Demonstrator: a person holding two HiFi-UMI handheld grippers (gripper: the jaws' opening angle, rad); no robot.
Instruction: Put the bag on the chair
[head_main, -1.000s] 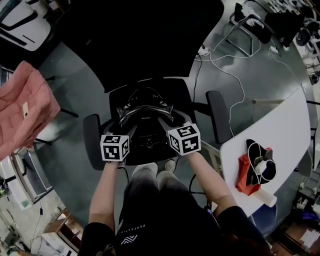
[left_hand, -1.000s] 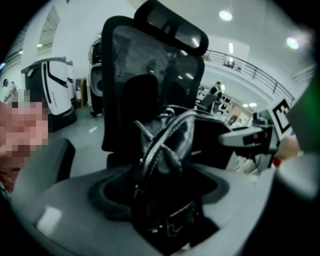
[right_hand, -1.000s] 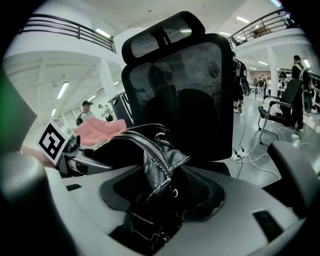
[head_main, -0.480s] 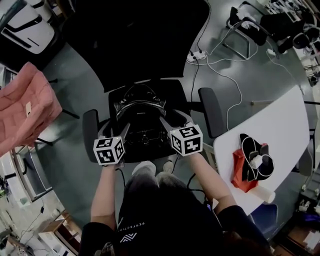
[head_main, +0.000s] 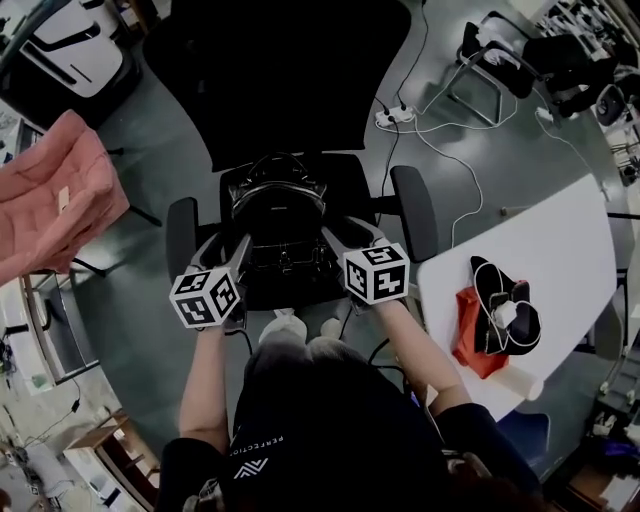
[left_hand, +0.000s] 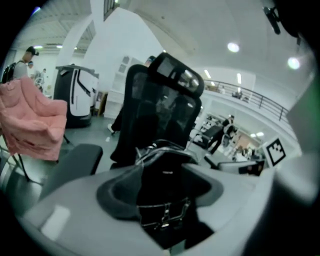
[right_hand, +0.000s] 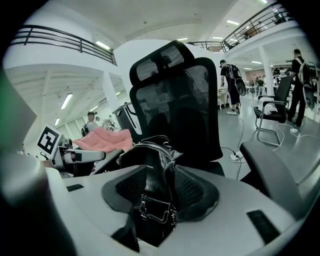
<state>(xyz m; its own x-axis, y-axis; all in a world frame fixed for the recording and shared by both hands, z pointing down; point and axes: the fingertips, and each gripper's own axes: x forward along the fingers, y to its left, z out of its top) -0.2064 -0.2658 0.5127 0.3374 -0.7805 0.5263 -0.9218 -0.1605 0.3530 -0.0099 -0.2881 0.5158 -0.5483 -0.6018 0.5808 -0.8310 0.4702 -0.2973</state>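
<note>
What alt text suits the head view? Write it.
A black bag sits on the seat of a black office chair, seen from above. The person's left claw and right claw reach to its front corners, jaws open but just closing, the bag's edge between them. A white table stands right.

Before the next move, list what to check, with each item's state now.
1. Bag resting on the chair seat: ok.
2. Bag standing upright, not tipping: ok, as the right gripper view shows it.
3. Left gripper free of the bag: ok; its jaws, just closing, stand apart, with the bag ahead in the gap and no pad pressing it.
4. Right gripper free of the bag: ok; its jaws, also just closing, stand apart without pressing it.
5. Buckled strap not snagged on a jaw: cannot tell; it shows low in the right gripper's gap.
</note>
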